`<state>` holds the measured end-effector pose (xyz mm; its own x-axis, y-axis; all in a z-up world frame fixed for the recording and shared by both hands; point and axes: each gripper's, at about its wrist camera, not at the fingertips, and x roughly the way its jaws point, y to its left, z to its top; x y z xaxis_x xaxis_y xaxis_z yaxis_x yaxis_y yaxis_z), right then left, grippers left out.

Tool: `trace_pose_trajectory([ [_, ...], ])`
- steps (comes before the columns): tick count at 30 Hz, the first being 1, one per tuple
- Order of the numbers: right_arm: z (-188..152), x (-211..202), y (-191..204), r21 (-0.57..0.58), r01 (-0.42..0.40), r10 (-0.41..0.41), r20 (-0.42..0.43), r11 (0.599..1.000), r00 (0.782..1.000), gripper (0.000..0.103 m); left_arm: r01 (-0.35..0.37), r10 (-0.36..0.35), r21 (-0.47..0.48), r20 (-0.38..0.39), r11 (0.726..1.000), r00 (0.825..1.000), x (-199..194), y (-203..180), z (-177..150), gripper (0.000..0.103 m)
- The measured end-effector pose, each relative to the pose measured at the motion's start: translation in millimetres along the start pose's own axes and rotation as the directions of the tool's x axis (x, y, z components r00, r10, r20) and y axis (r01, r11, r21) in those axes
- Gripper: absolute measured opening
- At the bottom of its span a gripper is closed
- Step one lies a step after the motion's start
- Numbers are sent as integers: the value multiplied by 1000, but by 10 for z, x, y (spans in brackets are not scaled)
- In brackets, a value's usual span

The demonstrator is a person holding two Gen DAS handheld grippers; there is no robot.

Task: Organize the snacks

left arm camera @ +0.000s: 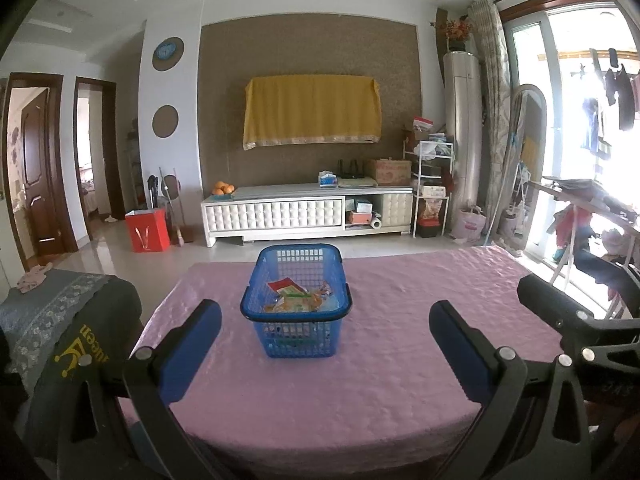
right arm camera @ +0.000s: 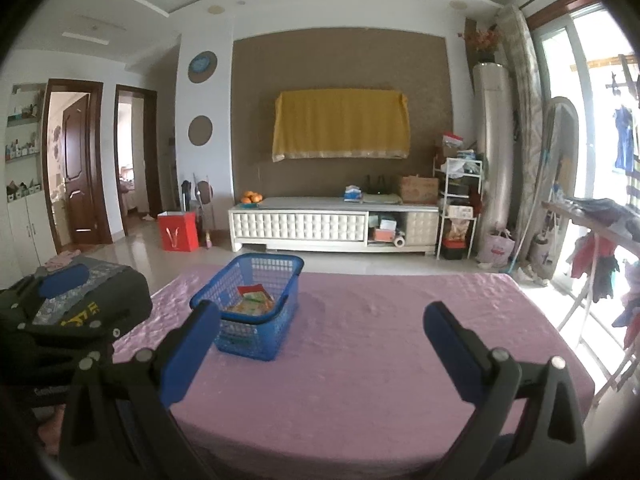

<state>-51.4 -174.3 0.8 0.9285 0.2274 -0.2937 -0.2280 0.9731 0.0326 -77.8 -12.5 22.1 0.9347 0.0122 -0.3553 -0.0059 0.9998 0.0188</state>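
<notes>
A blue plastic basket (left arm camera: pixel 296 340) stands on the pink tablecloth (left arm camera: pixel 400 360) and holds several snack packets (left arm camera: pixel 298 298). My left gripper (left arm camera: pixel 325 320) is open and empty, held above the table's near edge with the basket straight ahead between its blue fingers. My right gripper (right arm camera: pixel 322 320) is open and empty too; the basket (right arm camera: pixel 256 336) with the packets (right arm camera: pixel 252 302) is ahead and to its left. The right gripper shows at the right edge of the left wrist view (left arm camera: pixel 576 320), the left one at the left of the right wrist view (right arm camera: pixel 60 292).
A chair back with a dark garment (left arm camera: pixel 80 340) stands at the table's left. A white TV cabinet (left arm camera: pixel 308 212), a red bag (left arm camera: pixel 147 230) and a shelf rack (left arm camera: pixel 432 196) are beyond the table. A drying rack with clothes (right arm camera: pixel 600 248) is at the right.
</notes>
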Motion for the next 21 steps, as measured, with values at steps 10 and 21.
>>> trace_pose_trajectory([
  [10, -25, -5, -14, 17, -5, 5, -8, 1000, 1000, 103, -3, 3, -4, -9, 1000, 1000, -61, -3, 11, 103],
  [21, -65, -14, 14, 14, -8, 8, -19, 1000, 1000, 103, -5, 5, -17, -16, 1000, 1000, -91, 40, 86, 103],
])
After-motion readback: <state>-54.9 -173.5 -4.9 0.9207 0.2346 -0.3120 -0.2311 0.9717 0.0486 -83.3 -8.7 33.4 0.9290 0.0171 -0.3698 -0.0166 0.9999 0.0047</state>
